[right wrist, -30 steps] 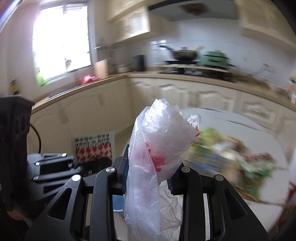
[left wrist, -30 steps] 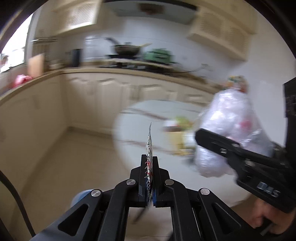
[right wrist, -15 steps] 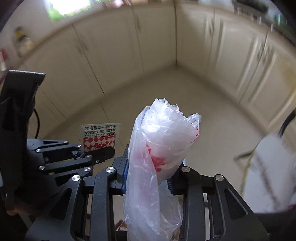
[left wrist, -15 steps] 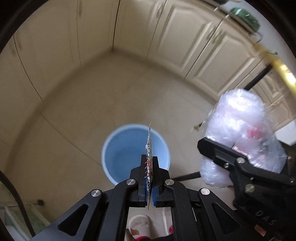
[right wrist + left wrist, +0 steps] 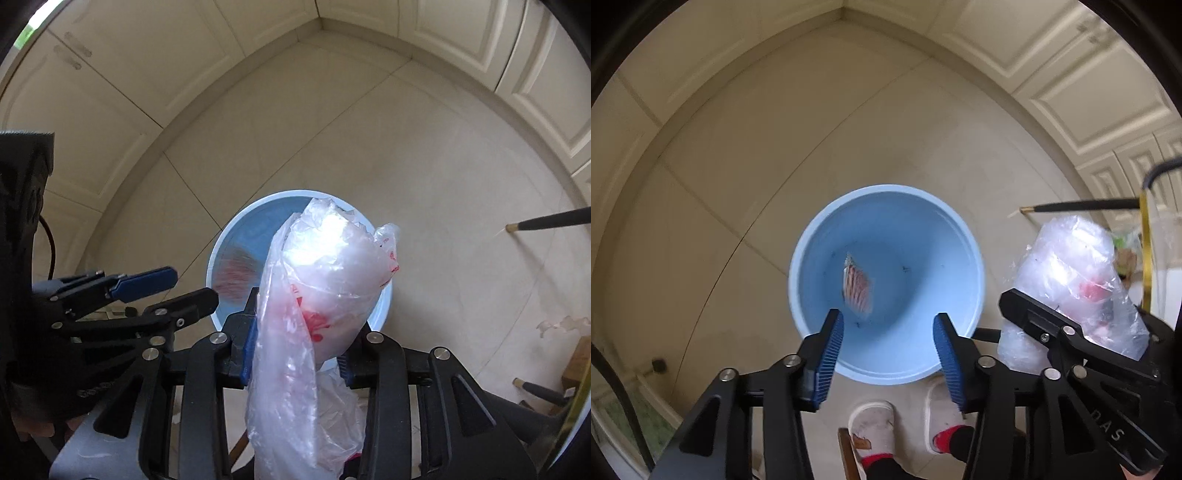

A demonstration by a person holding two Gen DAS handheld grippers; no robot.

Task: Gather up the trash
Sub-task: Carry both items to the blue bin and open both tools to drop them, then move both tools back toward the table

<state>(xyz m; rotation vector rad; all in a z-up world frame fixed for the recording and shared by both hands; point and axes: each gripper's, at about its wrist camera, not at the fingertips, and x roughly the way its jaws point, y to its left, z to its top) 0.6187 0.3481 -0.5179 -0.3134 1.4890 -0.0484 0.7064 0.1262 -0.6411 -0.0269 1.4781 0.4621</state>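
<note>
pointing almost straight down, the left gripper (image 5: 888, 332) is seen with its blue pads spread apart and nothing between them; its jaws have just been opening, and the red-and-white wrapper (image 5: 856, 288) is caught blurred inside the blue bucket (image 5: 967, 254), evidently let go directly above the mouth so that it falls in. the right gripper (image 5: 297, 347) is clamped on the crumpled plastic bag (image 5: 325, 280), its jaws having just been eased slightly, and the bag is held over the bucket's near rim, presumably so it can be dropped next. the bucket is set on the tiled floor (image 5: 849, 147) near the cabinet corner, just ahead of the person's slippers (image 5: 871, 421).
</note>
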